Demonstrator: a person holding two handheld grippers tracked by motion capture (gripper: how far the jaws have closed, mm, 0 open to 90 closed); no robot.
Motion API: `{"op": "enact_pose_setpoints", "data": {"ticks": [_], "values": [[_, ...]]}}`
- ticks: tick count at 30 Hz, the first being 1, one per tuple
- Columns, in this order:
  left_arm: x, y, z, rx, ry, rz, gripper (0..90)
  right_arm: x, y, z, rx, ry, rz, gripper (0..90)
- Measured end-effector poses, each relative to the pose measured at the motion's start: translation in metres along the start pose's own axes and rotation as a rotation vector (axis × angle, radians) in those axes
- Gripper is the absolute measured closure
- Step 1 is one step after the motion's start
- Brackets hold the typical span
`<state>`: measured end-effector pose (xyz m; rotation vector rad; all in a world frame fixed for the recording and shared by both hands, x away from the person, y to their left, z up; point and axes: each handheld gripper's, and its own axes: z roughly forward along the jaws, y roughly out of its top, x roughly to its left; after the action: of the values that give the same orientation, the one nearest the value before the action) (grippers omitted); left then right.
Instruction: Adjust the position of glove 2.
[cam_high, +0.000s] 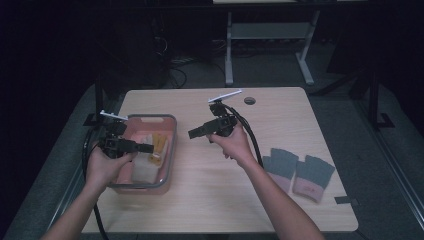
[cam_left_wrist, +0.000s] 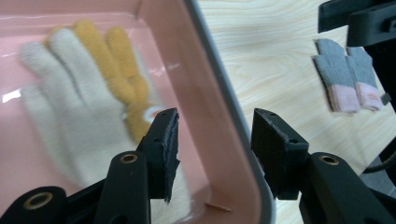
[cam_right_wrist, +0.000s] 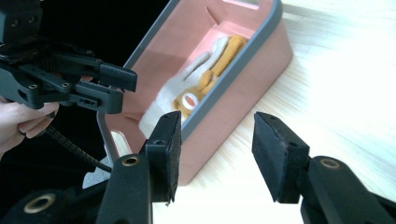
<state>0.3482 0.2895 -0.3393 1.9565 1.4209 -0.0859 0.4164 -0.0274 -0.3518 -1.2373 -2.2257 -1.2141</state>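
Done: cream-and-yellow gloves (cam_left_wrist: 79, 88) already lie inside the pink bin (cam_high: 170, 150).
Left: grey gloves (cam_high: 297, 172) sit on the table (cam_high: 215, 200), untouched.
Left gripper (cam_left_wrist: 215, 140): jaws apart, empty, above bin.
Right gripper (cam_right_wrist: 217, 144): jaws apart, empty, beside bin.

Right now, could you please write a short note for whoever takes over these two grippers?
Left gripper: open, holding nothing, over the pink bin.
Right gripper: open, holding nothing, above the table just right of the bin.
In the bin: a cream glove and an orange glove, lying flat.
On the table by the right forearm: a pair of grey gloves with pink cuffs, side by side.
Done, apparently: two gloves binned.
Left, likely: pick up the grey pair and bin it.
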Motion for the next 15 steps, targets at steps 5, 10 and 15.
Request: {"op": "enact_pose_setpoints", "data": {"ticks": [5, 10, 15], "values": [[-0.009, 0.004, 0.005, -0.007, -0.02, 0.018, 48.9, -0.007, -0.005, -0.008, -0.009, -0.005, 0.007, 51.1], [-0.016, 0.007, 0.008, -0.014, -0.034, 0.035, 47.0, -0.013, -0.01, -0.018, -0.016, -0.018, 0.015, 49.9], [-0.024, 0.009, 0.013, -0.013, -0.044, 0.047, 45.8, -0.019, -0.015, -0.027, -0.028, -0.016, 0.024, 49.1]]}}
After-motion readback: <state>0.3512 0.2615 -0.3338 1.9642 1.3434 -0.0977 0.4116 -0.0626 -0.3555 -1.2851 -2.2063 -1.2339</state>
